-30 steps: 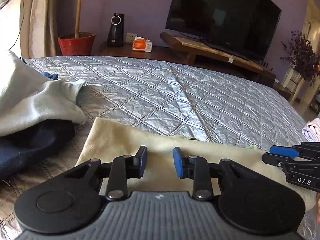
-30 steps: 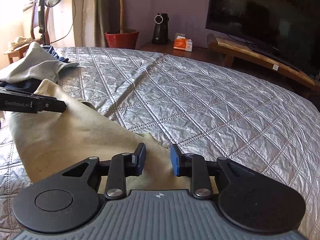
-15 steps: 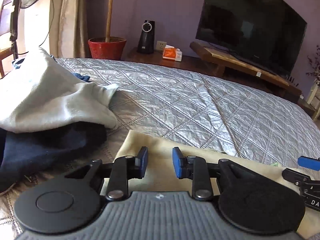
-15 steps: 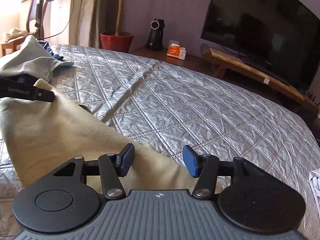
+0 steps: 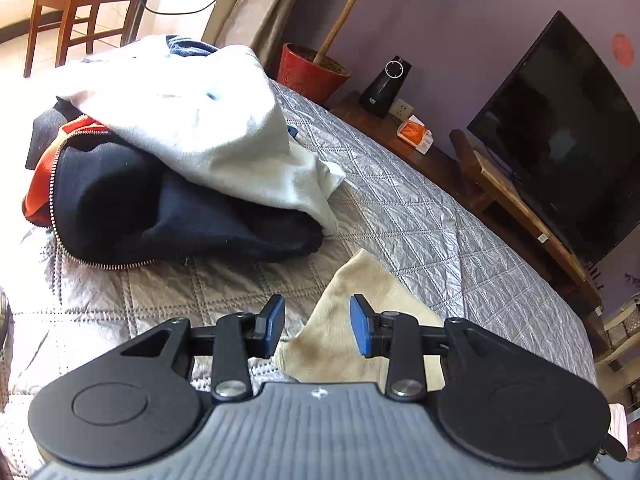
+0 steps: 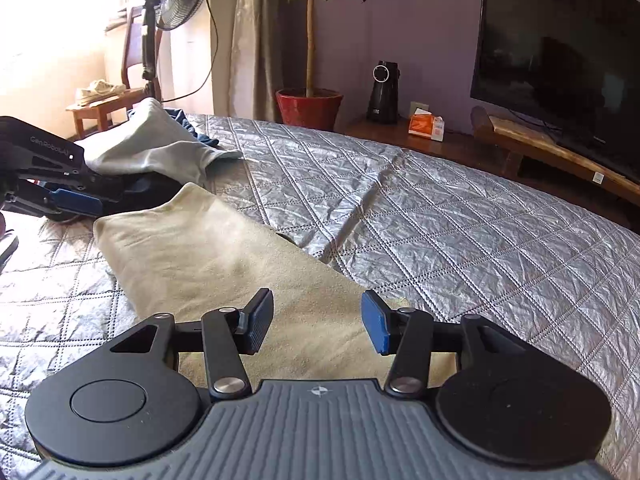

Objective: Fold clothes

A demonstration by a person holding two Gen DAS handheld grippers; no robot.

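Observation:
A folded beige garment point(image 6: 208, 264) lies on the silver quilted bed point(image 6: 440, 232). It also shows in the left wrist view point(image 5: 352, 320). My left gripper point(image 5: 318, 326) is open and empty over the garment's left corner, and shows from the side in the right wrist view point(image 6: 76, 200). My right gripper point(image 6: 316, 326) is open and empty above the garment's right end.
A pile of clothes lies at the bed's left: a white garment point(image 5: 192, 120) on a dark navy zip jacket point(image 5: 160, 216). Beyond the bed stand a red plant pot point(image 6: 308, 108), a black speaker point(image 6: 384, 92), a tissue box point(image 6: 426, 126) and a TV point(image 6: 560, 60).
Both grippers have opened wider. The left gripper has swung left toward the clothes pile and the garment's left corner. The right gripper has stayed over the garment's right end.

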